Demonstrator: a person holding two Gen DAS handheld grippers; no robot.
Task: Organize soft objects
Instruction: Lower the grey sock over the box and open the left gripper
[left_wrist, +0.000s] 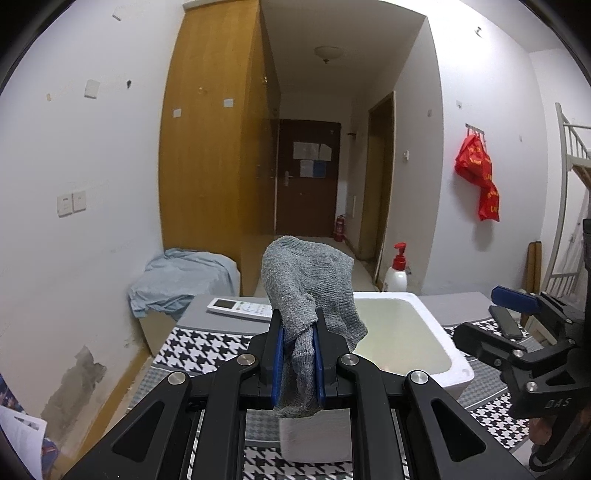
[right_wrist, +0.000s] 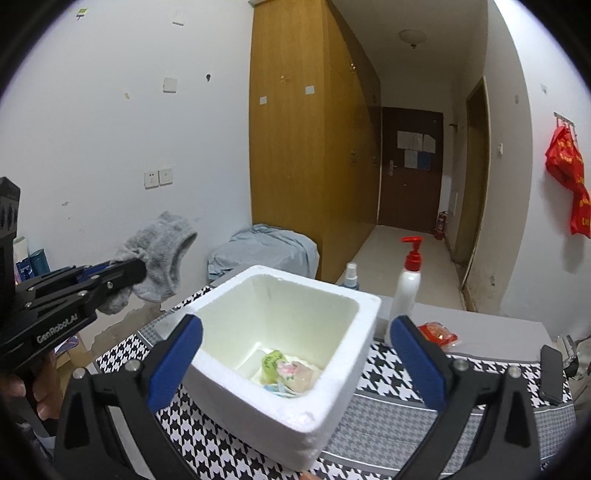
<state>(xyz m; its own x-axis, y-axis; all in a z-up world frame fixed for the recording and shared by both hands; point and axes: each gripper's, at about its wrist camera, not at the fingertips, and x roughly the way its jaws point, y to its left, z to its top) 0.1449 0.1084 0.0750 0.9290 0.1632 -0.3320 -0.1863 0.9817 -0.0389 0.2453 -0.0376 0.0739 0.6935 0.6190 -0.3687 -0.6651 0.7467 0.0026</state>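
Note:
A grey sock (left_wrist: 306, 280) hangs bunched in my left gripper (left_wrist: 298, 321), whose blue pads are shut on its middle. From the right wrist view the sock (right_wrist: 162, 251) and the left gripper (right_wrist: 136, 271) are in the air to the left of the white foam box (right_wrist: 288, 273). My right gripper (right_wrist: 295, 325) stands wide open in front of the box with nothing between its fingers. In the left wrist view it (left_wrist: 476, 314) sits right of the box (left_wrist: 424, 314). Small soft items (right_wrist: 284, 369), green and pink, lie on the box's floor.
The box stands on a houndstooth cloth (right_wrist: 391, 369). A white remote (left_wrist: 240, 308) lies behind it at the left. A red-capped pump bottle (right_wrist: 408, 284), a spray bottle (right_wrist: 351, 277), a red packet (right_wrist: 437, 332) and a dark phone (right_wrist: 552, 373) are at the right.

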